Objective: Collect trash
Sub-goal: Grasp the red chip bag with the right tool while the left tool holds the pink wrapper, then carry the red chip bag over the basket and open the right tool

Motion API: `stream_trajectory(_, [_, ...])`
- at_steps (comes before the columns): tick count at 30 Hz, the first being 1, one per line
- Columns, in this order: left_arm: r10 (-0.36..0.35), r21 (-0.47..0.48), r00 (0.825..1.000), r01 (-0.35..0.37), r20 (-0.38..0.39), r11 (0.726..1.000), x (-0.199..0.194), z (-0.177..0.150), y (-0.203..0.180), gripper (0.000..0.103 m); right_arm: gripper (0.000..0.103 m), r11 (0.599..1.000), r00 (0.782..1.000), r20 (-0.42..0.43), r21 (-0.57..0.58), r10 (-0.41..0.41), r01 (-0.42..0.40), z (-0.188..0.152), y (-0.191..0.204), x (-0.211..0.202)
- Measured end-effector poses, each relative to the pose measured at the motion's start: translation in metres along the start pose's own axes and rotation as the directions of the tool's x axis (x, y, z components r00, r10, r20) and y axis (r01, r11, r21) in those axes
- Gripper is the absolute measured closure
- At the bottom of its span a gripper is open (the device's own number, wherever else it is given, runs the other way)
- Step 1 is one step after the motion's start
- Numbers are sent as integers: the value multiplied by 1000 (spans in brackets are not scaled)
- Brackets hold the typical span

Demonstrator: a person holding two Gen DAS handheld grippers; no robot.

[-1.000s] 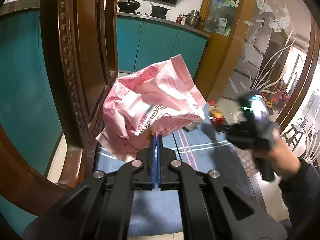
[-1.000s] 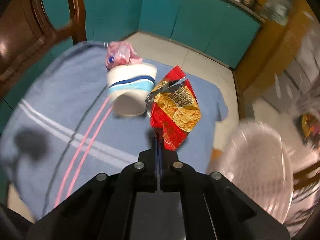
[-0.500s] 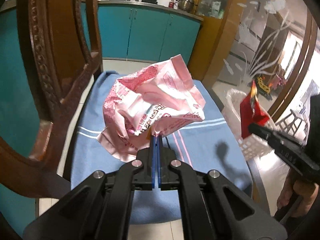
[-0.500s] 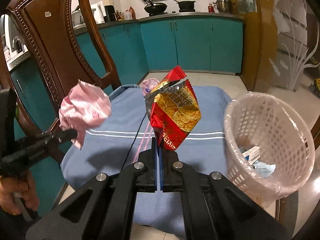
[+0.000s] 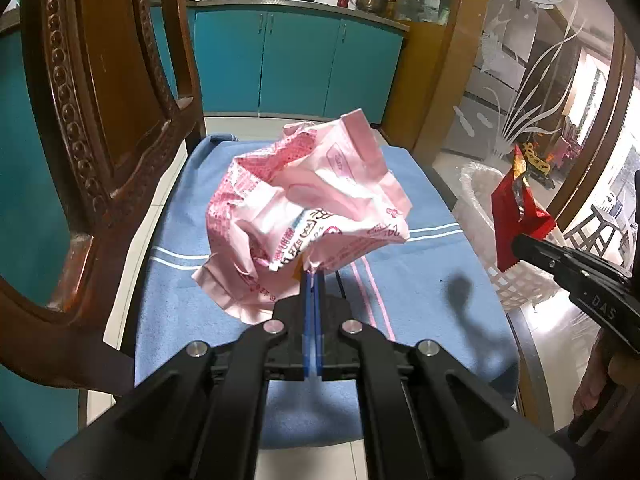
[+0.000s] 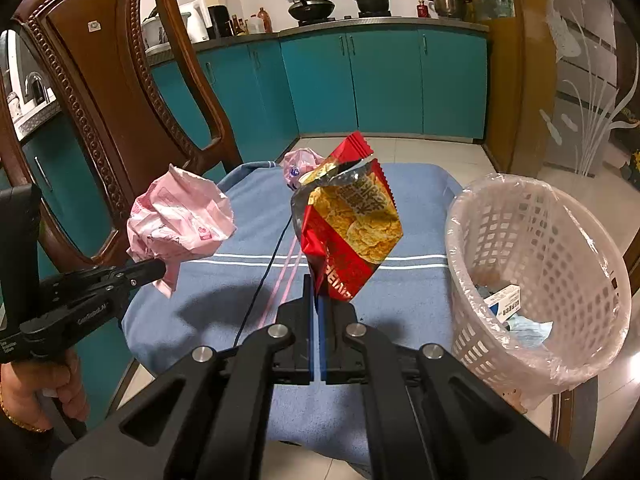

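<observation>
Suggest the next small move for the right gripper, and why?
Probably swing the right gripper rightward until the red snack bag hangs over the white basket, then open. Its jaws are shut on the bag's lower edge, the bag is clear of the blue cloth, and the lined basket sits open just to its right, already holding trash.

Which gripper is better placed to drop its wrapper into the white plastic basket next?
Right. The right gripper, shut on the red snack packet, is beside the white lattice basket. The left gripper, holding the crumpled pink wrapper, is farther off, by the wooden chair.
</observation>
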State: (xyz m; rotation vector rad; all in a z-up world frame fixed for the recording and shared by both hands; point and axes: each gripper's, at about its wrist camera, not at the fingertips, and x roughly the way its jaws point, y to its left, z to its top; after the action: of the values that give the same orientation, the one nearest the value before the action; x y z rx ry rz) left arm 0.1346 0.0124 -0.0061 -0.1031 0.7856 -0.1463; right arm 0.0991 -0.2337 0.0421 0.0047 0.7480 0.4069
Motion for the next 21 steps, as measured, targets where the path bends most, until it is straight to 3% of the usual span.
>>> stream_trajectory(11, [1, -6, 1000, -1, 0, 1000, -3, -1, -1, 101, 101, 1000, 1000, 9, 8, -7, 7, 2, -2, -1])
stream_trajectory(17, [4, -7, 1000, -4, 2, 1000, -5, -2, -1, 101, 100, 984, 985, 132, 155, -112, 91, 22, -63, -29])
stream_trajectory(19, [4, -7, 1000, -4, -1, 1000, -4, -3, -1, 101, 88, 966, 976, 141, 221, -166, 133, 25, -98, -28])
stream_trajectory(21, [3, -1, 1000, -3, -4, 1000, -3, -3, -3, 101, 33, 949, 979, 97, 280, -178, 145, 22, -130, -17])
